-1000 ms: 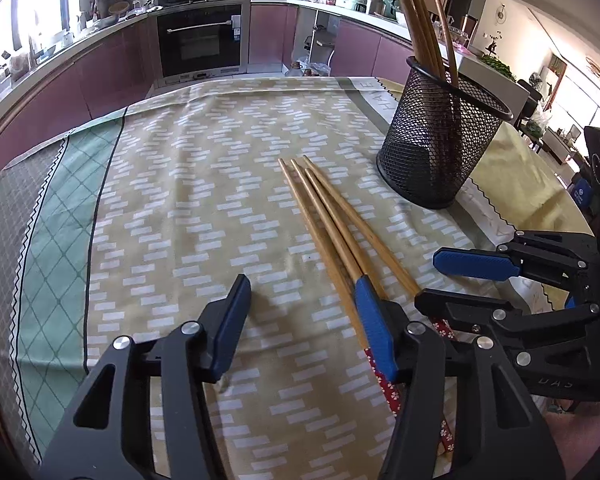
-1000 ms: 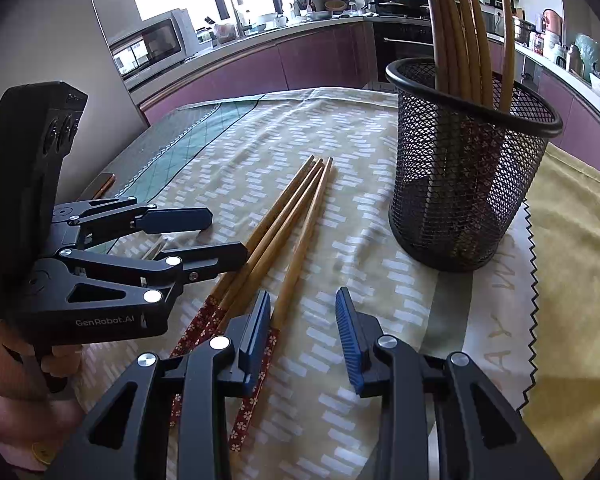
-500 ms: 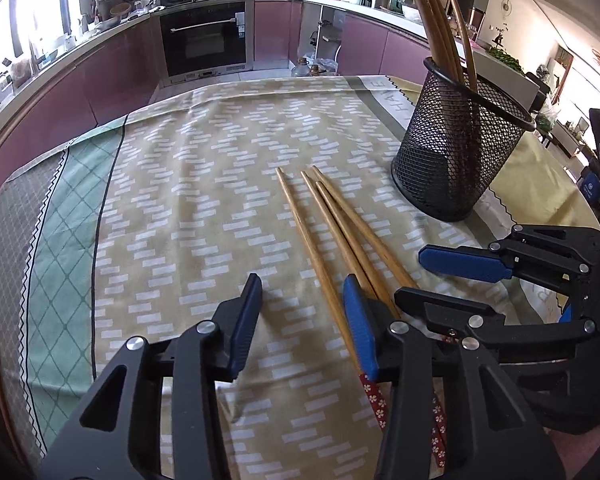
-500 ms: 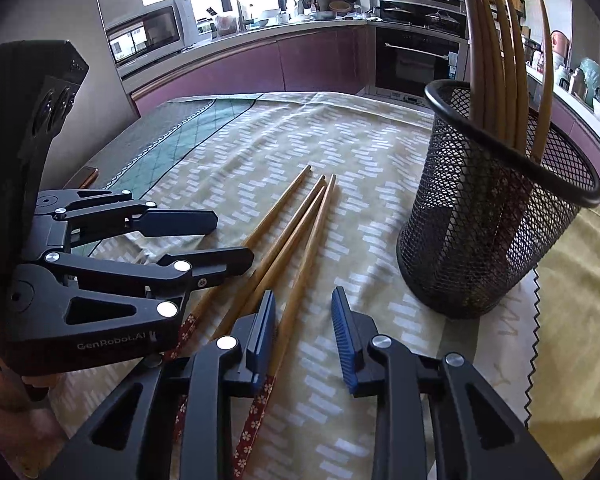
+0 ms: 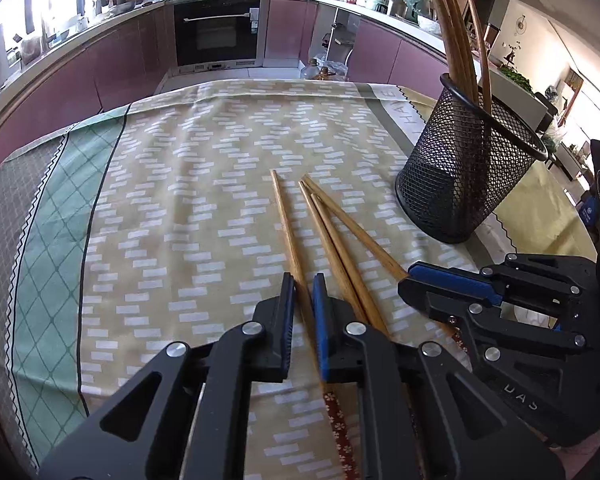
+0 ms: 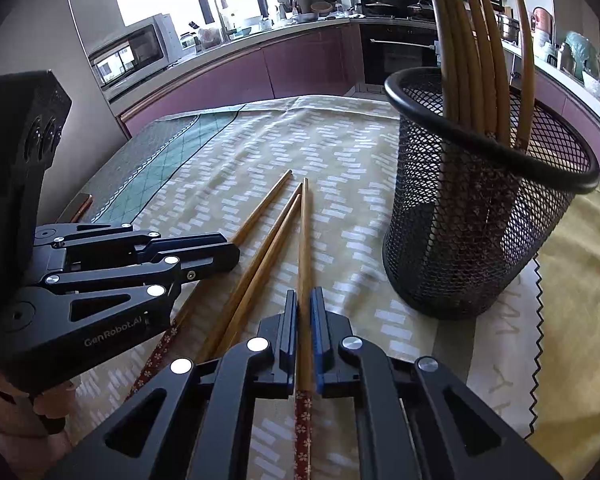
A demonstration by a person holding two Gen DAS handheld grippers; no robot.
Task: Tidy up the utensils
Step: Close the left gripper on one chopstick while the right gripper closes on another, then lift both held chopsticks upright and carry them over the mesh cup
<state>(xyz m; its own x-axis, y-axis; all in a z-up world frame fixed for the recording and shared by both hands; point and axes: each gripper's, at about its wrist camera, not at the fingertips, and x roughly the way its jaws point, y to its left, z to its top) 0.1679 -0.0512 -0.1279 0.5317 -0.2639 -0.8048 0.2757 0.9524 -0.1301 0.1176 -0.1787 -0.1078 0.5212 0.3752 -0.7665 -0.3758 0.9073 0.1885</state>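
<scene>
Since the earlier frames both pairs of jaws had closed in from a wide gap: the left gripper (image 5: pixel 303 292) now pinched the leftmost chopstick (image 5: pixel 287 229), and the right gripper (image 6: pixel 304 308) clamped the rightmost chopstick (image 6: pixel 303 248), each slim shaft pressed between blue ribbed pads. The leftmost stick had also drawn slightly away from its neighbours. Two middle chopsticks (image 5: pixel 332 240) lay loose and touching between the grippers, flat on the tablecloth (image 5: pixel 180 208). All four were round, tapered, smooth tan wood, their thick ends wrapped in dark red with small pale flowers. The cloth was a soft woven sheet, mustard with short white dashes, bordered by a green diamond band and a zigzag edge. Near the chopsticks' tips, to the right, stood the mesh holder (image 6: pixel 480 216), a black wire cylinder with a rolled rim, upright, holding several similar sticks that leaned against its far side.
</scene>
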